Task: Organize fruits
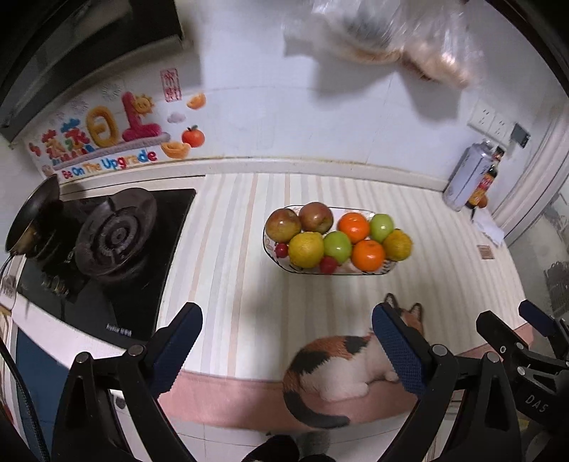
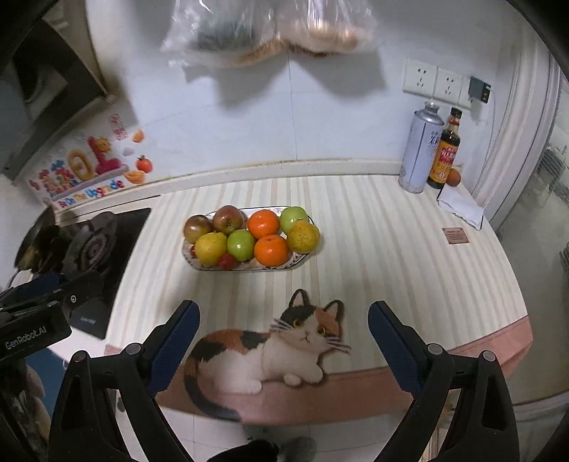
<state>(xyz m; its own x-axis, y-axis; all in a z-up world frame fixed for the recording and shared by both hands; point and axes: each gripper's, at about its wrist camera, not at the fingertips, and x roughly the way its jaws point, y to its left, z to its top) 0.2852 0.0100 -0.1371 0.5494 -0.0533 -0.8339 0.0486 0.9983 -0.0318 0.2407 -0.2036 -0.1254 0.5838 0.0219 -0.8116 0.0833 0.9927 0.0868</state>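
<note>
A white oval plate (image 1: 284,266) (image 2: 302,261) on the striped counter holds two red apples (image 1: 315,216) (image 2: 229,218), two green apples (image 1: 337,246) (image 2: 242,244), two oranges (image 1: 368,255) (image 2: 271,250), two yellow pears (image 1: 306,249) (image 2: 210,248) and small red fruits (image 1: 328,265) (image 2: 226,261). My left gripper (image 1: 287,350) is open and empty, held back from the plate above the counter's front edge. My right gripper (image 2: 283,346) is open and empty, also back from the plate, over the cat picture.
A cat-shaped mat (image 2: 270,350) (image 1: 341,369) lies at the counter's front edge. A gas stove (image 1: 113,234) (image 2: 89,245) with a pan (image 1: 32,213) is on the left. A metal canister (image 2: 419,149) and sauce bottle (image 2: 446,151) stand back right. Plastic bags (image 2: 266,28) hang on the wall.
</note>
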